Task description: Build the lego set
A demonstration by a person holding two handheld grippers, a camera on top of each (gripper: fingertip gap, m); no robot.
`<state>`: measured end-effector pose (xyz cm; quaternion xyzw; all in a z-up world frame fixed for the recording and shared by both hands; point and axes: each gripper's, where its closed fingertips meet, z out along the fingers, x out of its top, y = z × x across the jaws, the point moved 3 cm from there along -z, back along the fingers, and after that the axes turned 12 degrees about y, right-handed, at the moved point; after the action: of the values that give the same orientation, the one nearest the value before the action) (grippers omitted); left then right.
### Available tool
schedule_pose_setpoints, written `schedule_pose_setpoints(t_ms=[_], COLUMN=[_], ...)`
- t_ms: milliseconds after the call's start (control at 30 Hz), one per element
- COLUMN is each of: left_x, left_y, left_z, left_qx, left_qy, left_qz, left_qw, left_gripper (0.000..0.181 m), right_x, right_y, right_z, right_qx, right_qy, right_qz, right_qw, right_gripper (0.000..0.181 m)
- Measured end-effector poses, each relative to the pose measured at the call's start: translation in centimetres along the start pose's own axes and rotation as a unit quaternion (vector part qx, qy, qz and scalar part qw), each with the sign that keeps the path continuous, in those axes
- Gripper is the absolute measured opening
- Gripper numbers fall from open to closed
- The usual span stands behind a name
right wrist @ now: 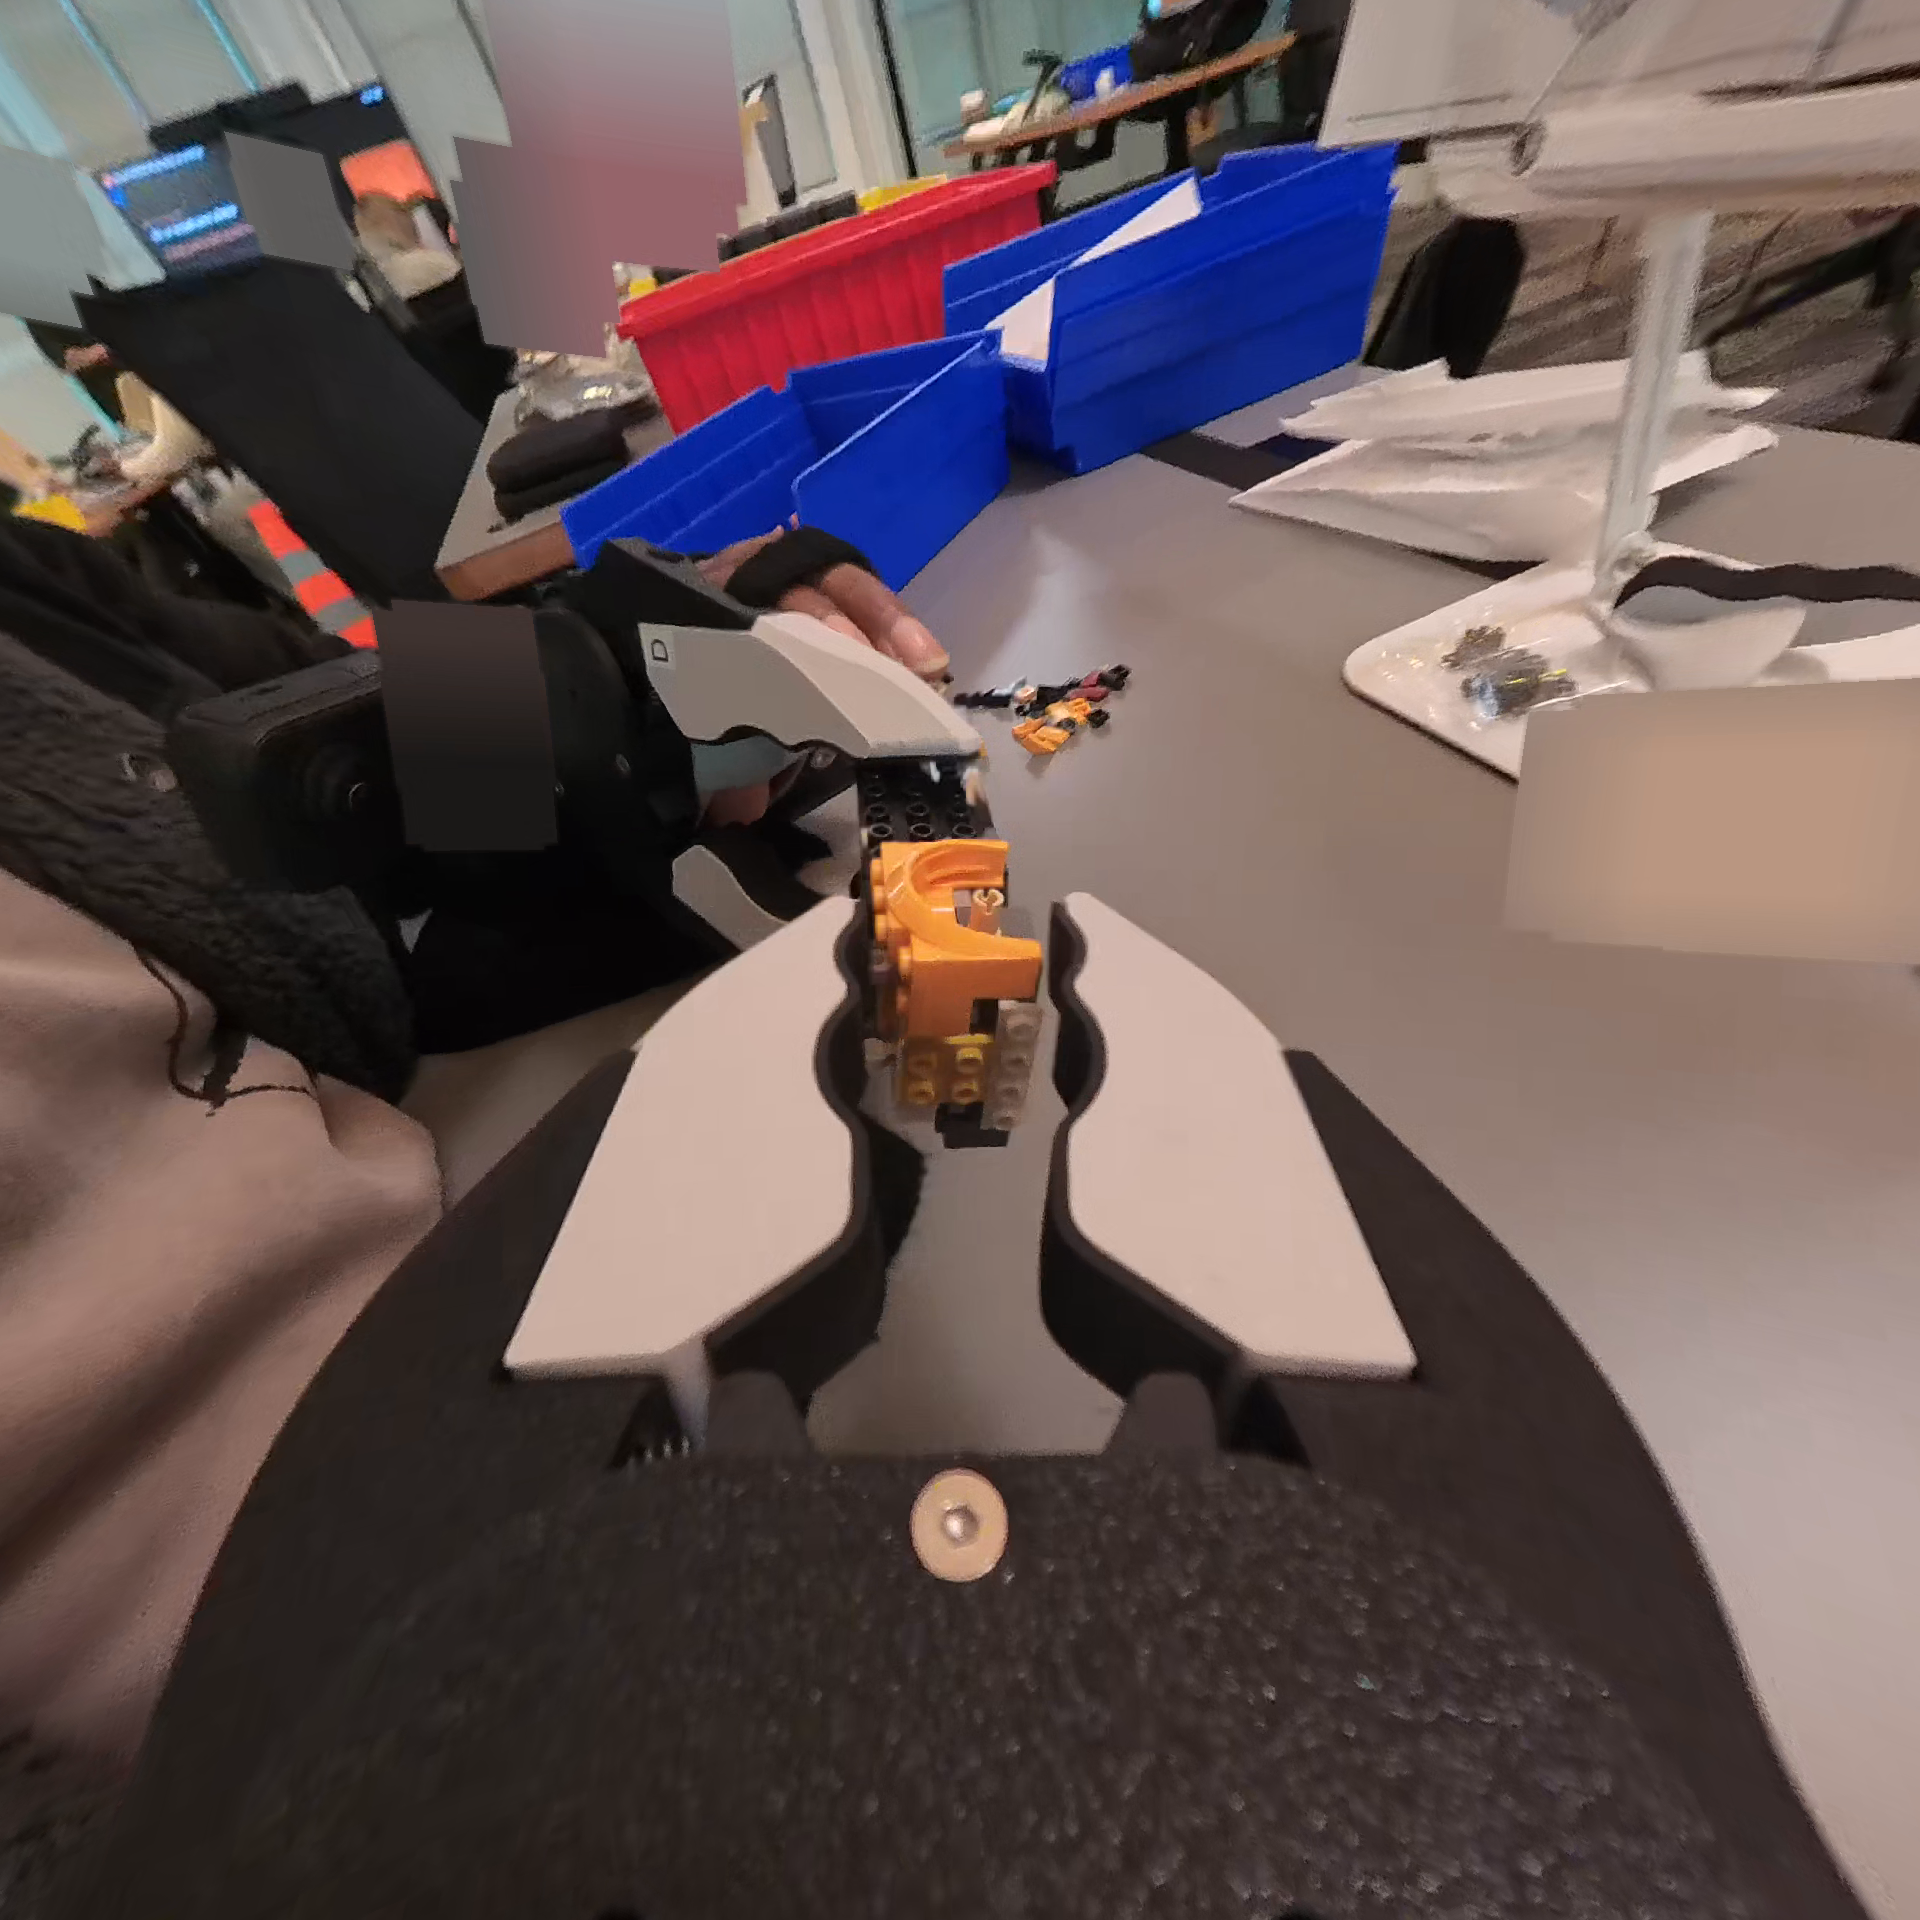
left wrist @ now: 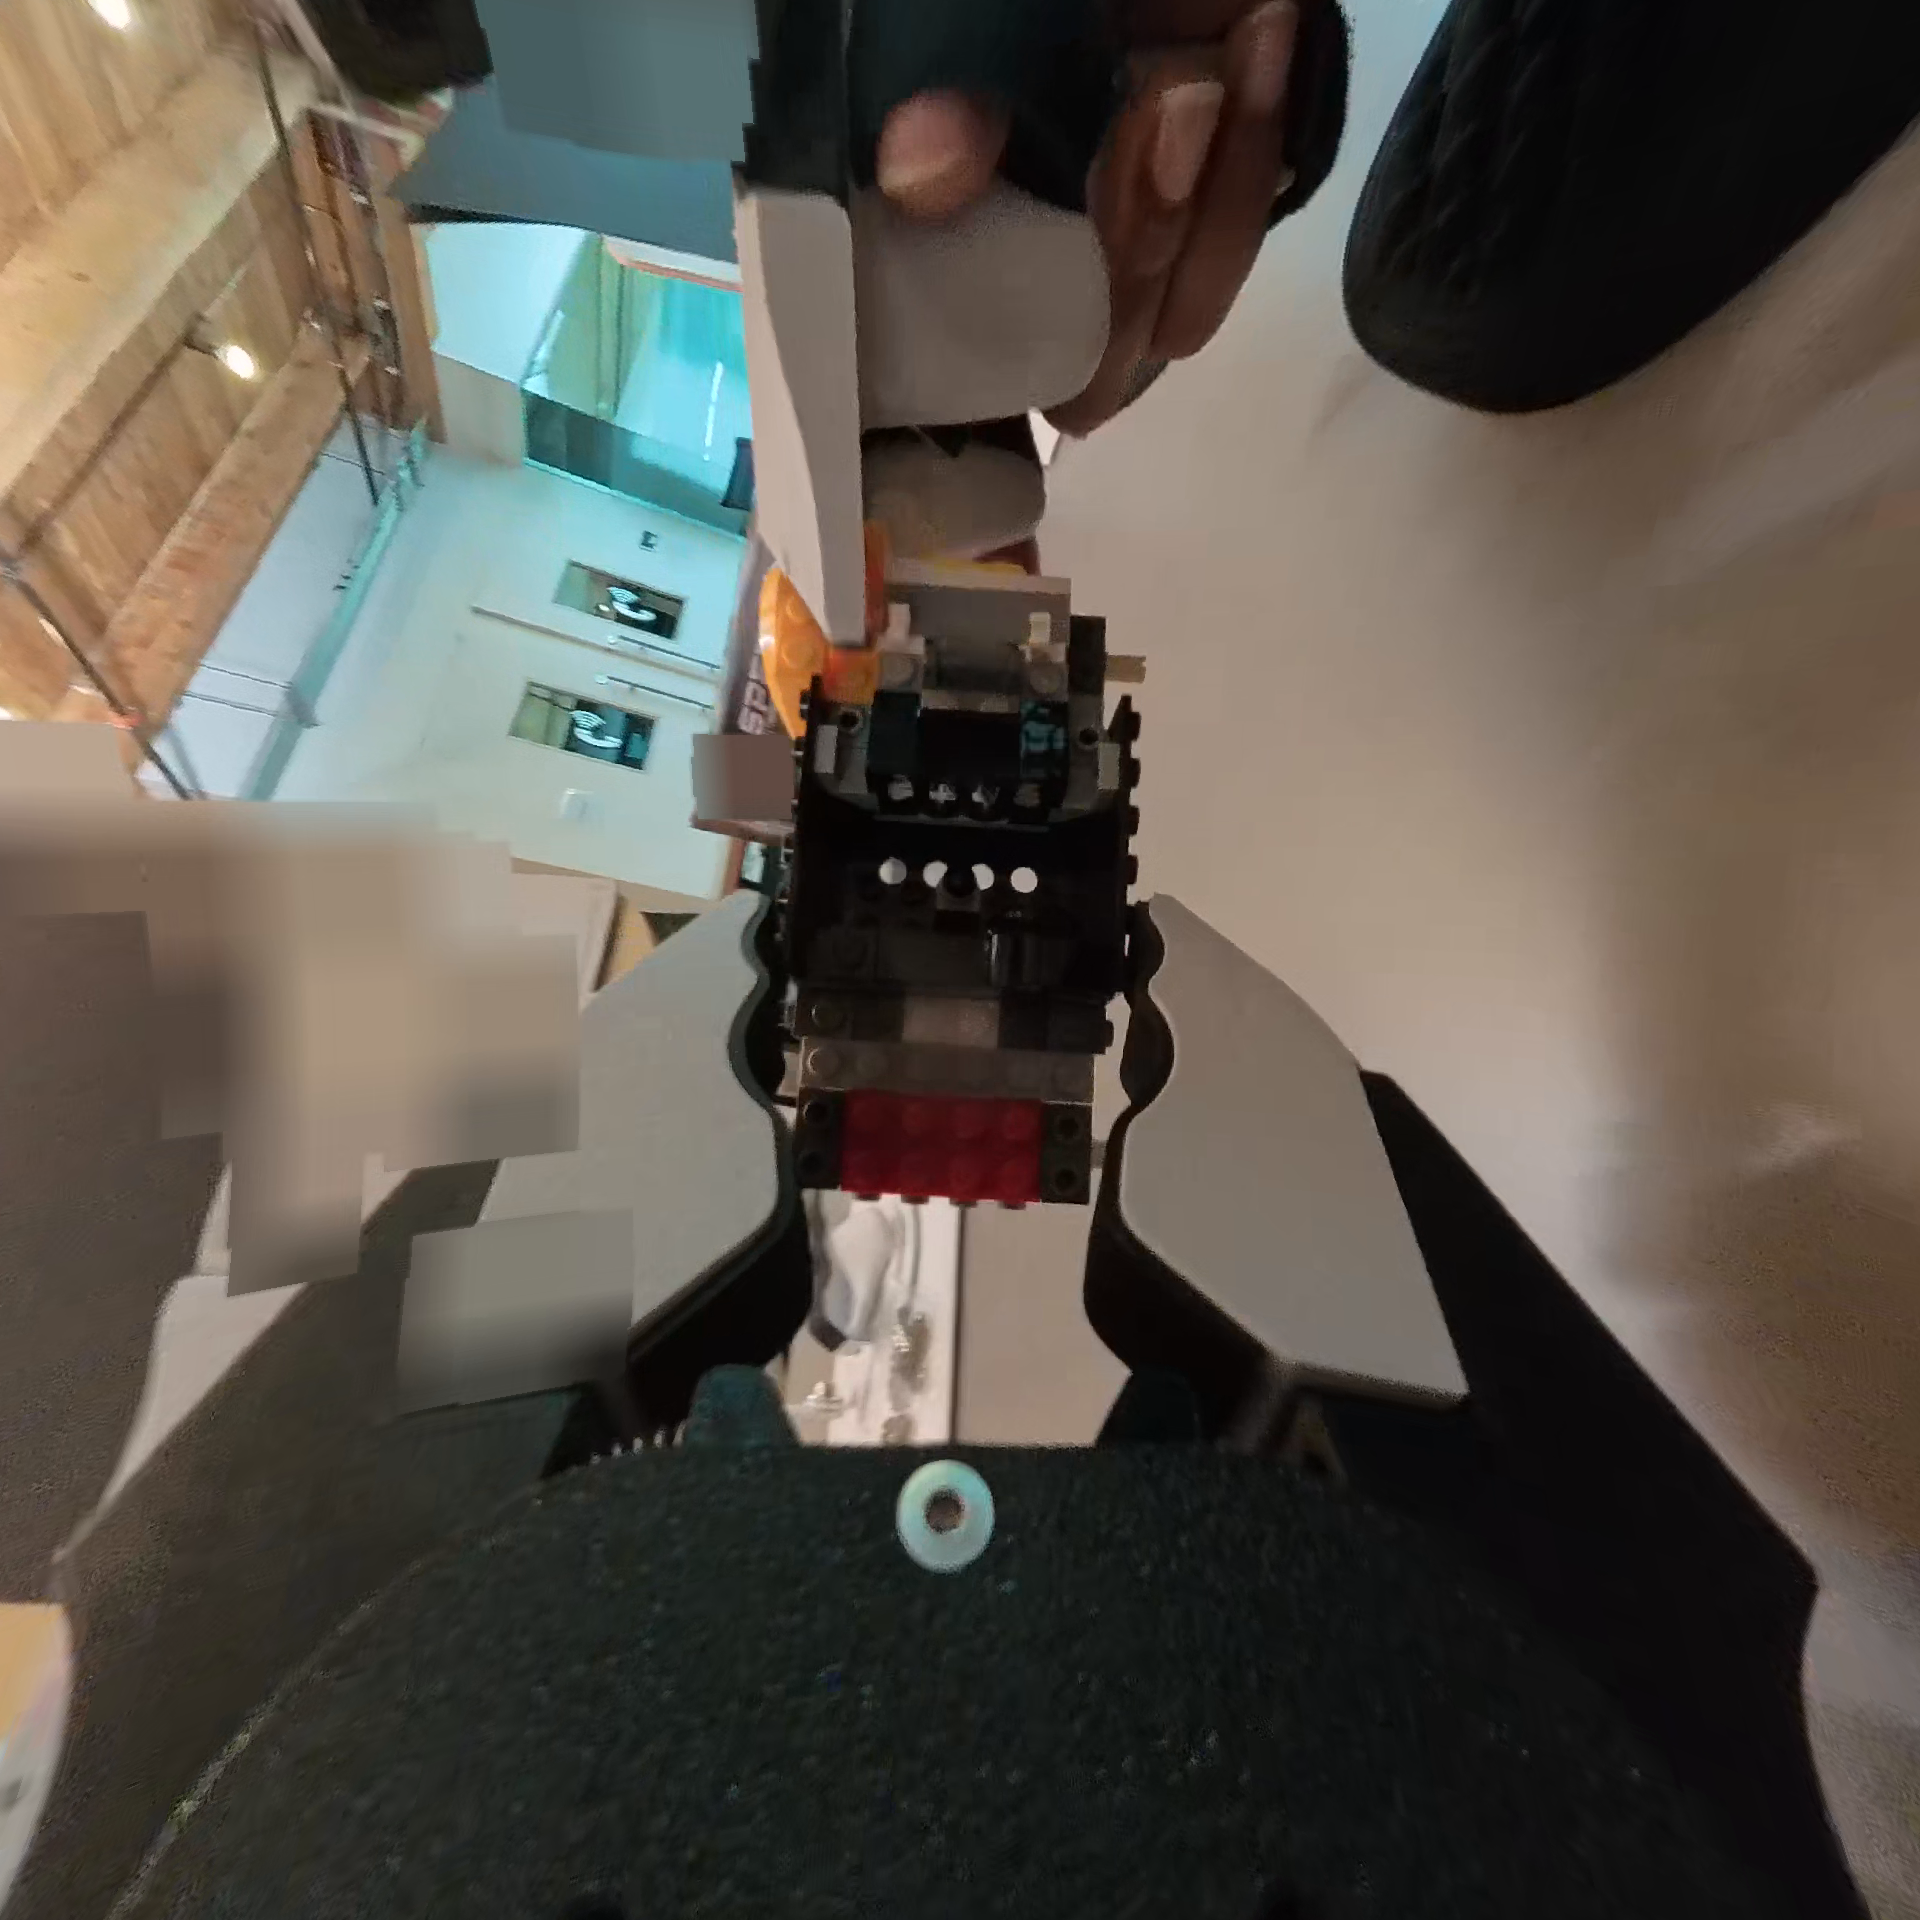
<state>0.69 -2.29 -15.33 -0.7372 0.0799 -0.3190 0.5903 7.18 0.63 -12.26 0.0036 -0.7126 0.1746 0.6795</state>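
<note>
Spanning both hand-held grippers, black-and-orange lego model (right wrist: 940, 966).

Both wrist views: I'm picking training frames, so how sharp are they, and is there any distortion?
Left wrist view: lego model sharp, hand above blurred, room tilted sideways. Right wrist view: orange lego part crisp, blue bins soft, fisheye bending at edges.

Even, bright indoor light; ceiling lamps (left wrist: 237, 361) glare softly. Fisheye bends the edges, and backgrounds blur slightly.
</note>
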Motion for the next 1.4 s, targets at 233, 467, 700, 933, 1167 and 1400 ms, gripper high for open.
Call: schedule_pose_setpoints(t_ms=[233,467,700,933,1167,1400], left_x=[-0.8,-3.4,-4.9,-5.3,-5.7,-5.7], left_y=[0.2,3.6,5.8,5.9,5.4,4.3], left_z=[-0.4,-0.6,-0.7,-0.5,-1.2,-2.7], left_qx=[-0.038,-0.11,-0.127,-0.117,-0.094,-0.06], left_qy=[-0.004,-0.123,-0.184,-0.187,-0.182,-0.156], left_qz=[-0.237,-0.455,-0.516,-0.532,-0.55,-0.557], left_qw=[0.971,0.875,0.827,0.817,0.809,0.814], left_gripper=[0.063,0.063,0.063,0.064,0.083,0.084], right_x=[0.9,-0.5,-2.0,-1.5,-1.2,-1.5], right_y=[0.7,0.0,1.5,2.4,3.5,4.7], right_z=[-3.6,-3.7,-3.7,-4.3,-4.9,-5.3], right_qx=[-0.058,-0.067,-0.106,-0.131,-0.165,-0.176], right_qy=[0.03,0.032,0.02,0.049,0.056,0.048], right_qz=[-0.068,-0.152,-0.193,-0.182,-0.163,-0.121], right_qw=[0.996,0.986,0.975,0.973,0.971,0.976], right_gripper=[0.047,0.061,0.027,0.014,0.02,0.031])
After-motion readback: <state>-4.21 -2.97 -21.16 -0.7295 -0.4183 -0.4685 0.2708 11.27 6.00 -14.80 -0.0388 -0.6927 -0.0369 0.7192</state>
